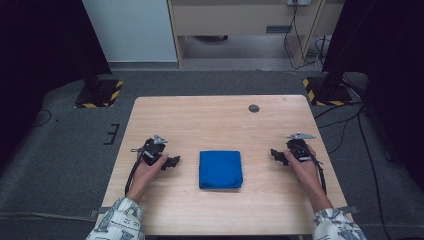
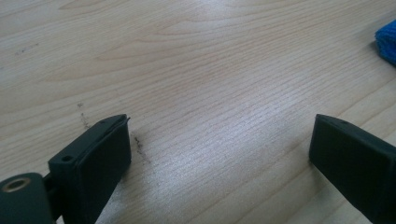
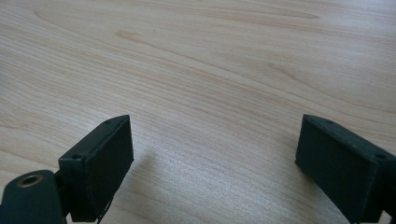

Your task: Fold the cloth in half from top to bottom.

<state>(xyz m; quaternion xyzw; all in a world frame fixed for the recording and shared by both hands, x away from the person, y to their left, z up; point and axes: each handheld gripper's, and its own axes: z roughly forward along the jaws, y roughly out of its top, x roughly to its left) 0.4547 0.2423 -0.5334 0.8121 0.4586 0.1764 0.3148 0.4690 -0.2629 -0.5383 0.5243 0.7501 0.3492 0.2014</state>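
Observation:
A folded blue cloth (image 1: 220,169) lies flat near the middle of the wooden table (image 1: 215,120). My left gripper (image 1: 173,161) rests on the table just left of the cloth, held by a hand, its jaws wide apart over bare wood. A corner of the blue cloth (image 2: 386,41) shows at the upper right of the left gripper view, beyond my left gripper (image 2: 219,140). To the right of the cloth my right gripper (image 1: 276,153) sits on the table, open. In the right gripper view, my right gripper (image 3: 212,140) has nothing between its jaws.
A small dark round spot (image 1: 254,108) marks the table near its far edge. Black stands with yellow-striped bases (image 1: 99,93) (image 1: 327,92) sit on the grey floor beyond the table's far corners. Cables (image 1: 350,125) trail at the right.

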